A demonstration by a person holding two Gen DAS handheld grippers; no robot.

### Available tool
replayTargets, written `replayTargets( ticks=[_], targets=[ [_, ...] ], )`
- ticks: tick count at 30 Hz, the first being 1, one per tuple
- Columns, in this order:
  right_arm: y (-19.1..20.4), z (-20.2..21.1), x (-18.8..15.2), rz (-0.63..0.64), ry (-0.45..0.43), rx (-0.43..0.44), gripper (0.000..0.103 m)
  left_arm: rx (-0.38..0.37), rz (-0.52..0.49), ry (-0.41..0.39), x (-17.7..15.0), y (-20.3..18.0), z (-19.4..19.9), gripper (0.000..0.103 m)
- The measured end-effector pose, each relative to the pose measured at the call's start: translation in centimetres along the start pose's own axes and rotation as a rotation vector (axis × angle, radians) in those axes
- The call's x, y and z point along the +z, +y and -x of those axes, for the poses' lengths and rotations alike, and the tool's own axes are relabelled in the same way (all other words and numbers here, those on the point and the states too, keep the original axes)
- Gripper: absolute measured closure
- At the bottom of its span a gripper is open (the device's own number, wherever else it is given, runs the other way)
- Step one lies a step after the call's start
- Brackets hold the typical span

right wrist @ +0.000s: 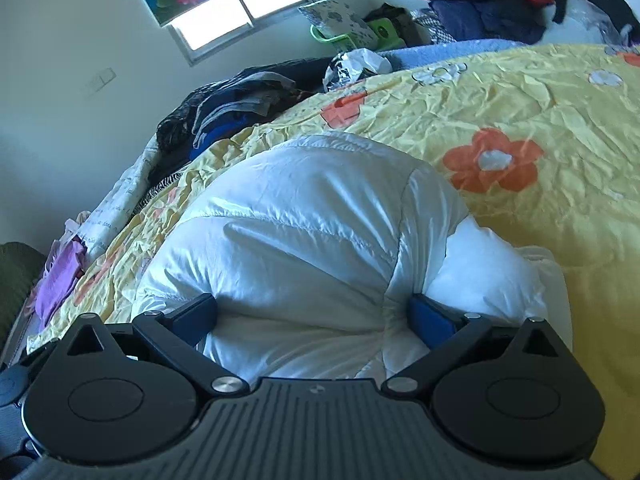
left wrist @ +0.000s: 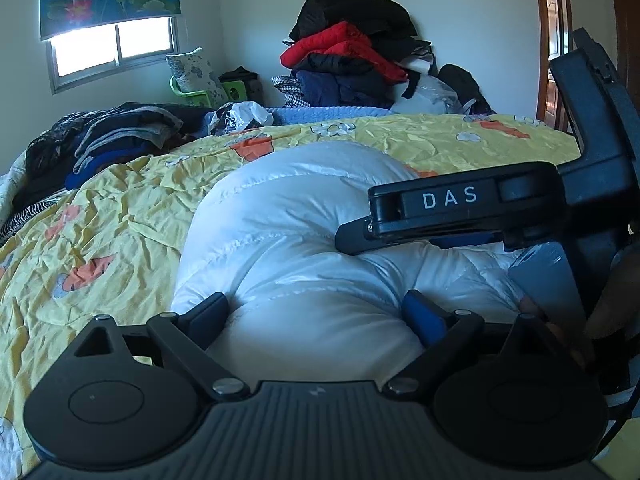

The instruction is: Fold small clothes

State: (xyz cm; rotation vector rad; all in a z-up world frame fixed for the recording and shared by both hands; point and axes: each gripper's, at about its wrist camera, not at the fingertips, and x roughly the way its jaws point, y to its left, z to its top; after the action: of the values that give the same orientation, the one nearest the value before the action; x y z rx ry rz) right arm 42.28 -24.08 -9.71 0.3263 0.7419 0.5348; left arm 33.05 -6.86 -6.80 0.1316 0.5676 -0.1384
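A puffy white down jacket (left wrist: 288, 232) lies bunched on the yellow flowered quilt (left wrist: 100, 216). My left gripper (left wrist: 316, 312) has its jaws wide apart with a bulge of the jacket pressed between the blue pads (left wrist: 424, 316). My right gripper (right wrist: 314, 316) is likewise wide, its pads (right wrist: 430, 318) pushed against a fold of the same jacket (right wrist: 304, 220). In the left wrist view the right gripper's black body marked DAS (left wrist: 460, 204) rests on top of the jacket from the right.
A pile of dark folded clothes (left wrist: 108, 140) sits at the bed's far left. A tall heap of black, red and navy coats (left wrist: 352, 60) stands against the back wall. A purple garment (right wrist: 60, 276) lies at the bed's left edge. A window (left wrist: 112, 48) is behind.
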Motion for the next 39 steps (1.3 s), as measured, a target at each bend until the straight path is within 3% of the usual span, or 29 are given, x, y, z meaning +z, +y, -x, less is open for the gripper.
replayTargets(
  ticks=[7,10,13,17,24,27,33,36,39],
  targets=[
    [0.1,0.2,-0.5,0.008,-0.022,0.002,0.003,0.017,-0.023,-0.006,-0.4,-0.5,0.0,0.008],
    [0.6,1.4,-0.2,-0.02,-0.041,-0.029,0.004,-0.017,-0.019,-0.01,0.1,0.3,1.1,0.008],
    [1.0,5.0,-0.1,-0.102,-0.111,-0.021,0.004,-0.033,0.032,-0.034,0.6,1.7,4.0,0.008],
    [1.5,10.6,-1.8,-0.091,-0.208,0.02,0.0,-0.047,0.093,-0.102,0.0,3.1,8.3,0.007],
    [0.3,10.7,-5.9,-0.148,-0.144,-0.019,0.002,-0.081,-0.011,-0.032,-3.2,0.5,6.9,0.006],
    [-0.8,9.5,-6.2,-0.191,-0.112,-0.004,0.002,-0.086,-0.026,0.012,-3.5,-0.1,5.3,0.001],
    [-0.5,7.7,-5.1,-0.11,-0.04,-0.052,0.002,-0.073,-0.04,0.044,-3.7,-0.5,4.0,0.0],
    [-0.7,10.6,-4.7,-0.182,-0.092,-0.028,0.004,-0.099,0.033,0.033,-3.1,1.2,6.3,0.001],
    [0.0,15.2,-5.4,-0.19,-0.184,0.045,0.0,-0.11,0.109,-0.051,-3.1,3.6,9.8,0.001]
  ],
)
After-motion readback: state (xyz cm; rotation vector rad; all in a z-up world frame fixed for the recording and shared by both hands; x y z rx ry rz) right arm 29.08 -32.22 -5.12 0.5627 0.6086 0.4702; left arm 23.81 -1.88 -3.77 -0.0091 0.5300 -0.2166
